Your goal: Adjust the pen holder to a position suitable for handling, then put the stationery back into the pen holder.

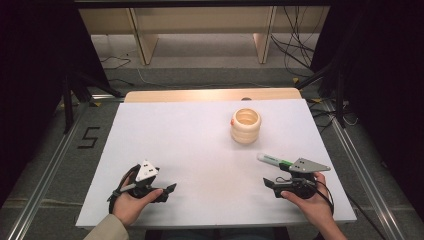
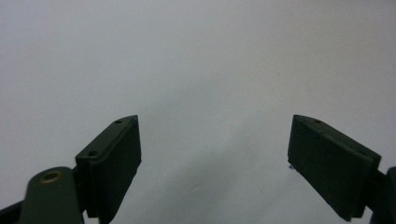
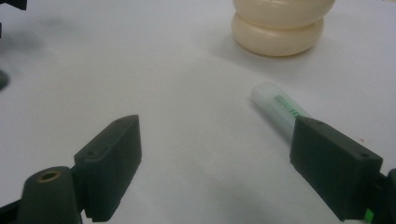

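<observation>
A cream ribbed holder stands upright on the white table, right of centre; its lower rings appear in the right gripper view. A white marker with green print lies flat, partly under the grey plate of my right gripper. In the right gripper view the marker runs behind the right jaw. That gripper is open over bare table. My left gripper rests near the front left, jaws pointing right, and it is open with nothing between the jaws.
The table's front edge lies just below both hands. A wooden strip borders the far edge. Cables and shelf legs sit on the floor beyond. Metal rails run along both sides.
</observation>
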The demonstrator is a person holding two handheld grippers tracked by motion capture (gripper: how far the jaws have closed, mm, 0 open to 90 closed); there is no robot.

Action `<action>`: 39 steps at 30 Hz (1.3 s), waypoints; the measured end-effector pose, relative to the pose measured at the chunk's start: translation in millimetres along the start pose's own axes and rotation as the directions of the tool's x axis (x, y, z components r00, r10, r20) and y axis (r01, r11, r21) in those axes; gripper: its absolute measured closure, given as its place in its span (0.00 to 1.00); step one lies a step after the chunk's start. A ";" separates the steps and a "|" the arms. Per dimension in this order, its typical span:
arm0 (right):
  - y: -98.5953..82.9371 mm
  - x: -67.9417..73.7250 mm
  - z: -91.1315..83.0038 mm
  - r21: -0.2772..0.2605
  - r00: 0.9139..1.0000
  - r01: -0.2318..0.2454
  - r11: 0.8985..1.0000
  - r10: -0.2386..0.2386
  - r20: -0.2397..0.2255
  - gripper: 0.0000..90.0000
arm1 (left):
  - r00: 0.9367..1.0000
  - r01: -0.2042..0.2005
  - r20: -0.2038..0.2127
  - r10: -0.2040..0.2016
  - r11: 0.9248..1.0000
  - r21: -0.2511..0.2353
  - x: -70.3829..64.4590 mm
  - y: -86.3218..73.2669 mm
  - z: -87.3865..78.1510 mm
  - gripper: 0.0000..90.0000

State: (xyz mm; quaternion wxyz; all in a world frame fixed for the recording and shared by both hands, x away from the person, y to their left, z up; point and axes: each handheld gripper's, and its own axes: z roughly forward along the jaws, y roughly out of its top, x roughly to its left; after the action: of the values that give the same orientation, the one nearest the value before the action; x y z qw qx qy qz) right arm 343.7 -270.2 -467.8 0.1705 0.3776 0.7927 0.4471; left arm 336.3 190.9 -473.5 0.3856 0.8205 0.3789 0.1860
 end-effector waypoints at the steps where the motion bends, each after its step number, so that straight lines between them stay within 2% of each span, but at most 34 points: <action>1: 0.1 0.3 -0.1 0.000 1.000 0.001 1.000 -0.001 0.001 0.19 | 1.000 0.001 -0.002 -0.001 1.000 0.000 0.0 -0.1 0.0 0.19; 4: -0.1 0.8 0.1 0.002 1.000 0.002 1.000 -0.002 0.000 0.19 | 1.000 0.010 -0.007 -0.010 1.000 -0.016 -0.3 0.6 -0.2 0.19; 14: -0.6 -0.3 -2.7 -0.004 1.000 -0.004 1.000 0.004 0.007 0.19 | 1.000 -0.002 -0.007 0.001 1.000 -0.010 -2.7 1.8 0.3 0.19; 19: 1.5 -0.3 -2.0 -0.002 1.000 -0.007 1.000 0.007 0.025 0.21 | 1.000 -0.003 -0.002 0.003 1.000 -0.015 -3.2 2.4 1.5 0.19; 23: 5.7 -2.4 -2.7 0.004 0.998 -0.009 1.000 0.009 0.059 0.39 | 1.000 -0.009 0.001 0.009 1.000 -0.015 -5.1 3.1 2.9 0.20; 28: 16.9 -9.6 -2.2 0.009 0.994 0.004 1.000 -0.005 0.110 0.72 | 1.000 -0.014 -0.001 0.014 1.000 -0.017 -8.1 5.7 2.2 0.21; 31: 25.7 -15.6 1.6 0.022 0.989 -0.005 1.000 0.001 0.149 0.87 | 1.000 -0.018 0.000 0.018 1.000 -0.018 -9.8 6.4 2.6 0.21; 34: 33.8 -21.5 8.9 0.051 0.986 -0.019 0.999 0.010 0.169 0.94 | 1.000 -0.021 0.001 0.021 1.000 -0.020 -10.6 7.0 3.6 0.22; 39: 47.8 -29.2 24.9 0.095 0.983 -0.059 0.994 0.041 0.181 1.00 | 1.000 -0.019 0.006 0.019 1.000 -0.022 -10.7 6.8 4.0 0.22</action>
State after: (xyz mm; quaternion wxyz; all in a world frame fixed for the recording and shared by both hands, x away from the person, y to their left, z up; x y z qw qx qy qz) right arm 399.4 -262.7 -443.3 0.2103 0.4440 0.7860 0.3753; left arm 335.0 177.9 -471.0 0.3939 0.8204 0.3678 0.1910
